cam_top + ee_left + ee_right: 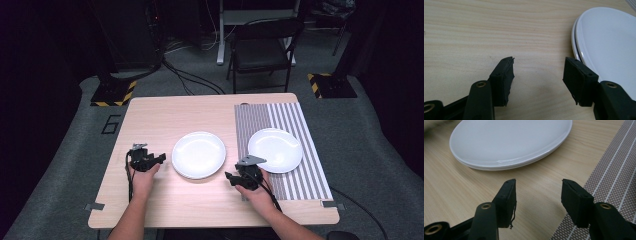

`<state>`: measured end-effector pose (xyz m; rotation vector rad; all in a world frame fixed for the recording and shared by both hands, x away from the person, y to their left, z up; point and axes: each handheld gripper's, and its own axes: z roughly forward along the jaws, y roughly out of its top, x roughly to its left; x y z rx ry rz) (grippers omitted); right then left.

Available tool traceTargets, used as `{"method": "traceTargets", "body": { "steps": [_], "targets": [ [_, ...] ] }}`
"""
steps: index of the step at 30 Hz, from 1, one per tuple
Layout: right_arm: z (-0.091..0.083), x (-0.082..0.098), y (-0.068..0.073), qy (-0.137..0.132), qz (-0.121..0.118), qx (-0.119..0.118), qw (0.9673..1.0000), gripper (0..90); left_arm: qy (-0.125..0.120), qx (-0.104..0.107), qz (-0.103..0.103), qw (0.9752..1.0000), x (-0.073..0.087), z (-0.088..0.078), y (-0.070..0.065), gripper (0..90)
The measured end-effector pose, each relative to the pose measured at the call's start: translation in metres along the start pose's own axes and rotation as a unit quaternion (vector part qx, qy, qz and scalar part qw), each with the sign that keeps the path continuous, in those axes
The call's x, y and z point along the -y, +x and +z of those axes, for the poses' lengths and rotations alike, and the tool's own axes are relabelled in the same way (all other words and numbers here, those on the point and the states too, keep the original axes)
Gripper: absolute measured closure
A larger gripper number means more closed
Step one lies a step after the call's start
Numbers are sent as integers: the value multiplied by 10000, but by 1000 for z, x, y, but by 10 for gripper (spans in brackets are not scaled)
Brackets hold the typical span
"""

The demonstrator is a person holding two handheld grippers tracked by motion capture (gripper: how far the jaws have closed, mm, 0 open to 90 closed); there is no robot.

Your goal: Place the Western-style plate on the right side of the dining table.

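While both of our hands rest on the wooden desk (pixel 165 115), we hold a tool in each and neither one grips anything. The left tool (pixel 161 159) lies near the desk's left side, its jaws standing apart with bare wood between them; in the left gripper view the left tool (pixel 537 72) points past the near edge of the white plates (pixel 609 42), and its right-hand jaw sits just beside their rim, though we cannot tell whether it touches. That rim shows a doubled edge, so what we see is two plates stacked one on the other. From above, this stack of white plates (pixel 198 154) sits on the bare wood at the middle of the desk, between our two tools.

The right tool (pixel 229 177) lies at the lower right of the stack, its jaws also apart and empty. In the right gripper view the right tool (pixel 538 195) faces the stack (pixel 509 140) from close by, apart from it, with a strip of wood between. Its right-hand jaw hangs over the edge of the striped placemat (pixel 614 177). On that striped placemat (pixel 310 180), at the desk's right side, lies a second white plate (pixel 275 150), just behind our right hand (pixel 260 192). Our left hand (pixel 142 182) holds its tool from behind.
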<state>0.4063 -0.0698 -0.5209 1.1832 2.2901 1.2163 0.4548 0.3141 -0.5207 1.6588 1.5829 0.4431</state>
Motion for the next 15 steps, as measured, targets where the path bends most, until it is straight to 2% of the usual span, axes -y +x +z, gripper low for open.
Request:
{"method": "traceTargets", "body": {
  "steps": [9, 15],
  "targets": [
    [0, 2, -2, 19, 62, -1, 10000, 456, -24, -121, 98, 9999, -2, 3, 0, 417],
    [1, 5, -1, 63, 2, 42, 10000, 452, 15, -398, 315, 9987, -4, 6, 3, 408]
  ]
}}
